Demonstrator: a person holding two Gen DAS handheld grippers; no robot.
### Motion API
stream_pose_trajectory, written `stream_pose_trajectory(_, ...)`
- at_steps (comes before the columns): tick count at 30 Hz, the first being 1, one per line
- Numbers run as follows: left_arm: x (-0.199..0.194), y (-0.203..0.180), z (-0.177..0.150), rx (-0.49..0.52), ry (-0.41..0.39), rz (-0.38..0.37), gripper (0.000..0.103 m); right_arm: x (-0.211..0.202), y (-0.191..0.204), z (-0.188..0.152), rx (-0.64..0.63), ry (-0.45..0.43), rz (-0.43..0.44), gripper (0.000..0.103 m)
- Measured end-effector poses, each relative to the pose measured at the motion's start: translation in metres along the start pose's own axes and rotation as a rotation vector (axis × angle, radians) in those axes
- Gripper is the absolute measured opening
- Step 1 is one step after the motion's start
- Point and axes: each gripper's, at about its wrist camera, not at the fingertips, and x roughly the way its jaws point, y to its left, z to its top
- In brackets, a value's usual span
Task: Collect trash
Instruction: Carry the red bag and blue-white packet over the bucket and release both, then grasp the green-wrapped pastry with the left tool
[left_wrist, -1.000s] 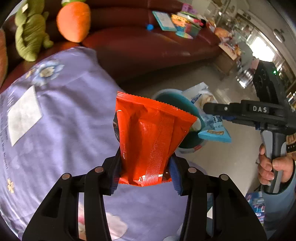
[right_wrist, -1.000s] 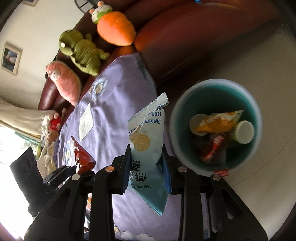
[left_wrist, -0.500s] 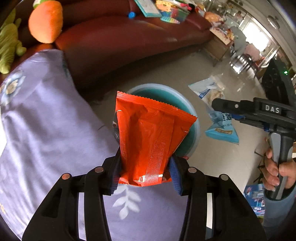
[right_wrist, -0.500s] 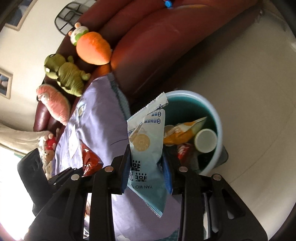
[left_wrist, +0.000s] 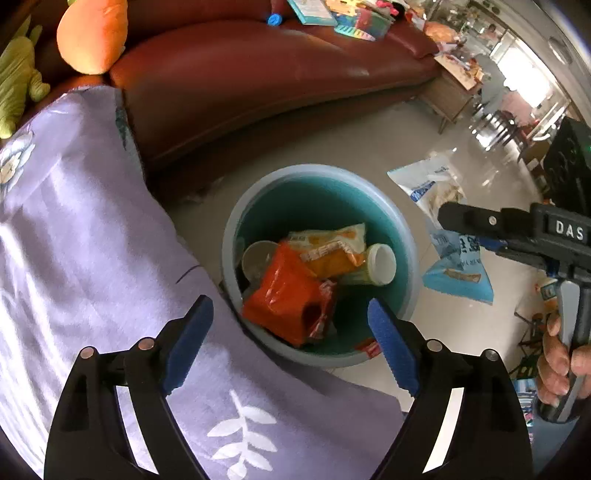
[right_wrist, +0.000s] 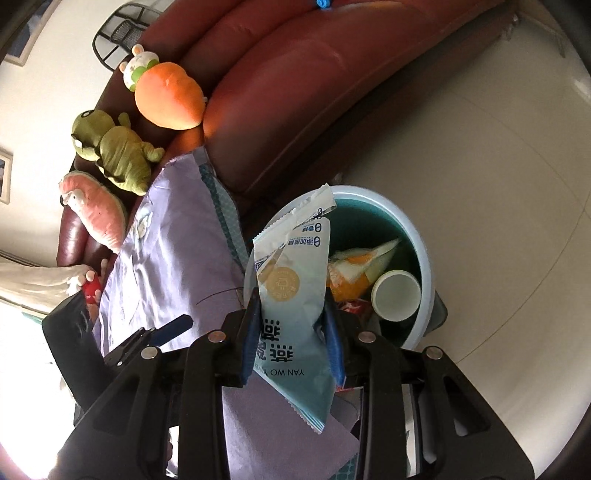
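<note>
The left claw (left_wrist: 290, 339) is hanging wide open and empty, its blue pads spread apart with nothing between them, just above the near rim of the bin (left_wrist: 408, 236). Directly below and ahead of it, a red wrapper (left_wrist: 284, 295) is lying on top of the pile in the bin, beside a yellow packet (left_wrist: 328, 247) and a white-capped bottle (left_wrist: 380, 264); judging by this, that much trash is already collected. The right claw (right_wrist: 291, 332) is pinching a pale blue packet (right_wrist: 295, 295) firmly by its middle, the torn top pointing forward and the bottom corner drooping back toward the handle. This packet is hovering near the bin's left rim (right_wrist: 424, 258), not clearly over the opening, so it is probably the next piece to go in and needs carrying a little forward and right before release. In the left view, more seems to be waiting beyond the right claw (left_wrist: 445, 218): another pale packet (left_wrist: 428, 181) is lying on the floor past the bin, and small bits are showing on the floor further right, too blurred to name. A purple cloth (left_wrist: 81, 236) is spreading out to the left of both claws, with no trash showing on the part in view. The job looks well under way but not finished.
</note>
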Motion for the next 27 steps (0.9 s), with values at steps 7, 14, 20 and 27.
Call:
stream_pose_trajectory(7,-0.008,0.013,-0.013,-0.026,0.013,-0.020,0.087,0.011,0.011,-0.002,-0.020,0.022,-0.009,0.031)
stream_pose_trajectory(14,-0.021,0.024,-0.025,-0.036,0.003,-0.039,0.087,0.023,0.024,-0.003,-0.044,0.029,-0.052,0.063)
stream_pose_trajectory(20,-0.030,0.038,-0.032,-0.053,-0.004,-0.046,0.087,0.027,0.028,-0.006,-0.028,0.046,-0.072,0.072)
stream_pose_trajectory(27,-0.048,0.056,-0.043,-0.104,-0.028,-0.054,0.087,0.027,0.050,-0.014,-0.054,0.071,-0.092,0.075)
